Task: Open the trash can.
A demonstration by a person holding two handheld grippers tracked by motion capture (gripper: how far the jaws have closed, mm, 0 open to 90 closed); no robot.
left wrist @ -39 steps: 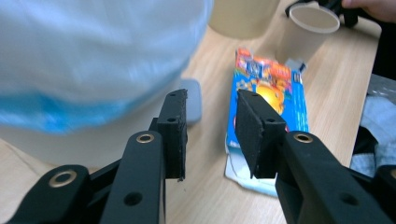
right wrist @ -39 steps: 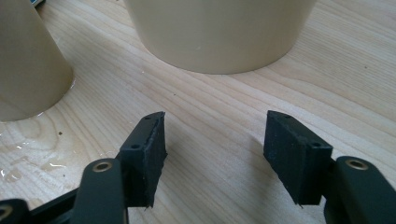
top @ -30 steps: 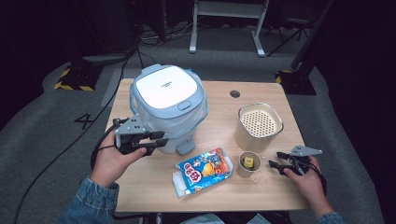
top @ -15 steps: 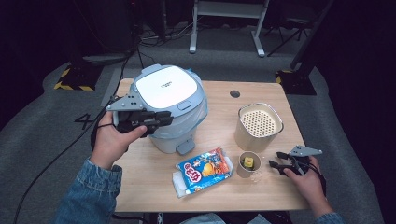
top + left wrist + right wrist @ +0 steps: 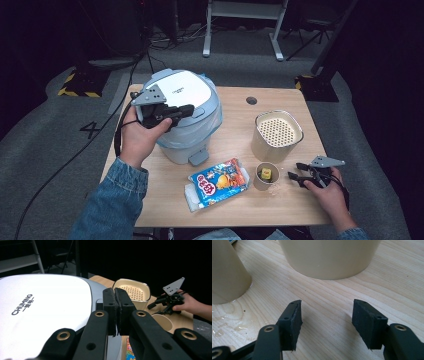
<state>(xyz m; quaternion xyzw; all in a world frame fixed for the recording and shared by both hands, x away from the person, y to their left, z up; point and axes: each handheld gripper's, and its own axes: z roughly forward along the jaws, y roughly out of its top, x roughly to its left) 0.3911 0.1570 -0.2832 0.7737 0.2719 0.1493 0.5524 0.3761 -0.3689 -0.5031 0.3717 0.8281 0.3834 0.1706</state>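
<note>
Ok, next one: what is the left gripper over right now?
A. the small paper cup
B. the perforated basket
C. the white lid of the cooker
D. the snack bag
C: the left gripper is held over the cooker's white lid, jaws pressed together with nothing between them; the left gripper view looks along them across that lid.

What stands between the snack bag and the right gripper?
In the high view, a small paper cup stands between the snack bag and the right gripper.
</note>
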